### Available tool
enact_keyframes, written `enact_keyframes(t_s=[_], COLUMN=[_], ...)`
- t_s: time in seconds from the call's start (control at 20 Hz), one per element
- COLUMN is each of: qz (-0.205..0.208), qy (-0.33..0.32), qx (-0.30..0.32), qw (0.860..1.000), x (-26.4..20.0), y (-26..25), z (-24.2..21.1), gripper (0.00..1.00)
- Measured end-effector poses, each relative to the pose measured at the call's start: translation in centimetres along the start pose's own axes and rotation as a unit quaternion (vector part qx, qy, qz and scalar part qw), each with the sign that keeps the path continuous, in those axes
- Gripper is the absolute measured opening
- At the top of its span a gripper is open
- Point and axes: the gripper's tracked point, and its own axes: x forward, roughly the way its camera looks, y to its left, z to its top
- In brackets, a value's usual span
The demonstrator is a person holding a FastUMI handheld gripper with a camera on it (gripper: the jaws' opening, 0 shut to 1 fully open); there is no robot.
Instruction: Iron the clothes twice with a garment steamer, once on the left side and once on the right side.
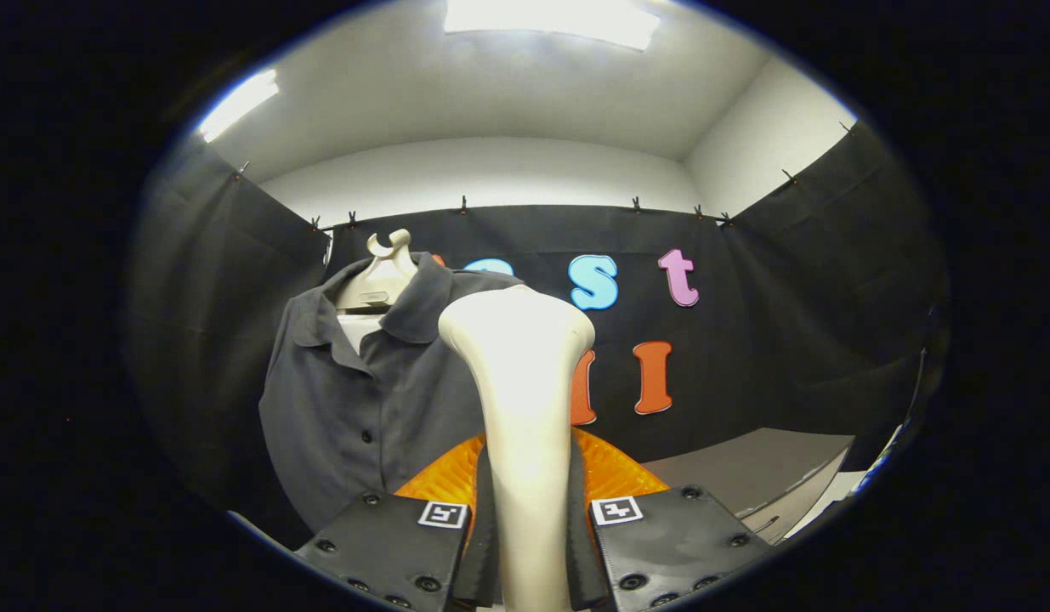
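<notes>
the biggest thing was the dark grey shirt (380,399). it hung on a pale hanger (380,276) in front of the black booth wall, with its collar on top and its buttons running down the front. it hung straight up and down, so its long way ran top to bottom.

next was the garment steamer (525,408), a cream one. its thin handle stood between the fingers and its wide head rose above them. the gripper (529,544) was closed on the handle, with one finger pressing on each side. an orange part of the gripper showed just behind the handle.

the shirt was beyond the fingers and off to their left, and the steamer head did not look like it touched the cloth yet. so i think no ironing pass was under way at this point. the next move probably needed the head to go forward and left to reach the shirt, then run along its long way.

a grey table (746,467) sat low at the right, beyond the fingers.
</notes>
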Motion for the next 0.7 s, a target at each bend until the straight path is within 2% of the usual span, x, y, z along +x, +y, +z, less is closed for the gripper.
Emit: enact_keyframes(t_s=[0.3,0.7], qz=[0.041,0.033], qy=[0.008,0.030], qx=[-0.012,-0.028], qw=[0.999,0.999], x=[2.5,6.0], y=[5.9,7.9], z=[-1.2,-4.4], gripper=[0.39,0.40])
